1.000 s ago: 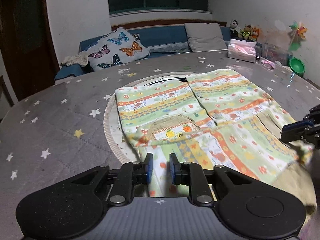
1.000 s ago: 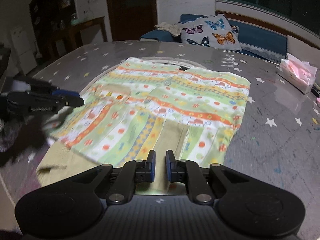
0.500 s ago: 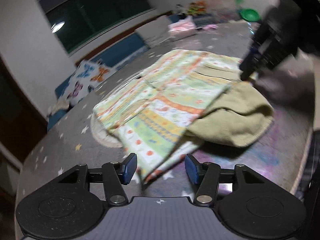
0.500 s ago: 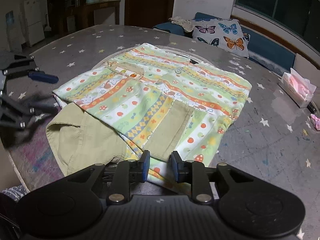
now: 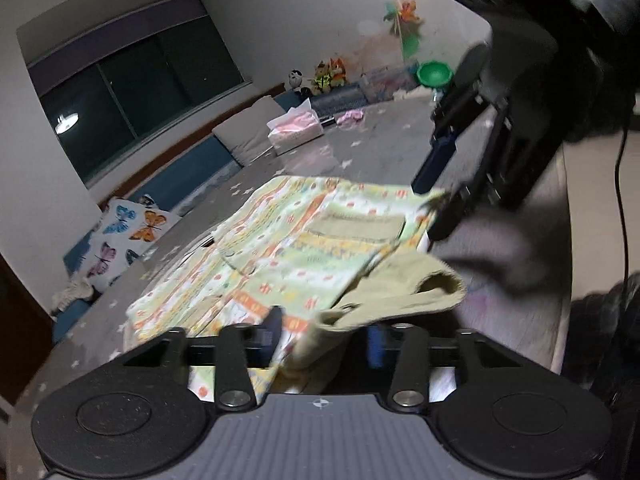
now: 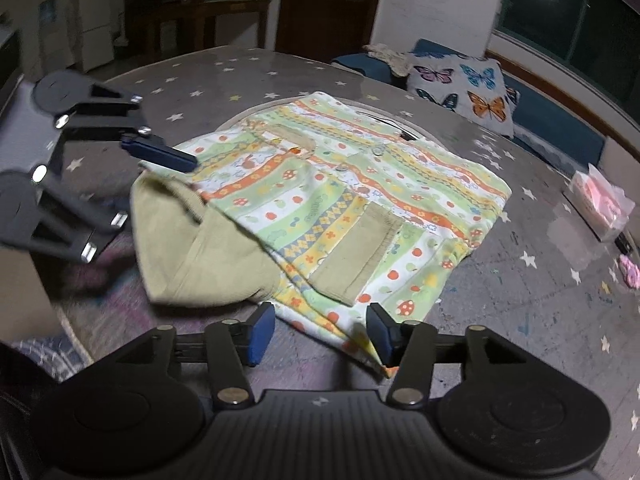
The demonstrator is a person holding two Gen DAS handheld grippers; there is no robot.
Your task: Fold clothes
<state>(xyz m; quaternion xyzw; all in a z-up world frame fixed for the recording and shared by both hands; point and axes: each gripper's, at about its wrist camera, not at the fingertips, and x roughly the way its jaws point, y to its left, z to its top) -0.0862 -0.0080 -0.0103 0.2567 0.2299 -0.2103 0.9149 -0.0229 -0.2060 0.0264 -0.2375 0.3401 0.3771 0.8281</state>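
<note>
Two grippers at a patterned garment [image 6: 344,200] on the star-print table [image 6: 520,280], right gripper [image 6: 320,334] just spread over its hem, left gripper [image 5: 324,338] closing round the khaki lining [image 5: 400,292], grip unclear, pinwheel [image 5: 404,20] seen leftward only.

We see a child's garment [image 6: 344,200] lying flat on the table, striped in green, orange and yellow with mushrooms and dots, a khaki pocket [image 6: 356,256] on its front. Its khaki hood [image 6: 200,256] spills out, rumpled, at the near-left edge.
</note>
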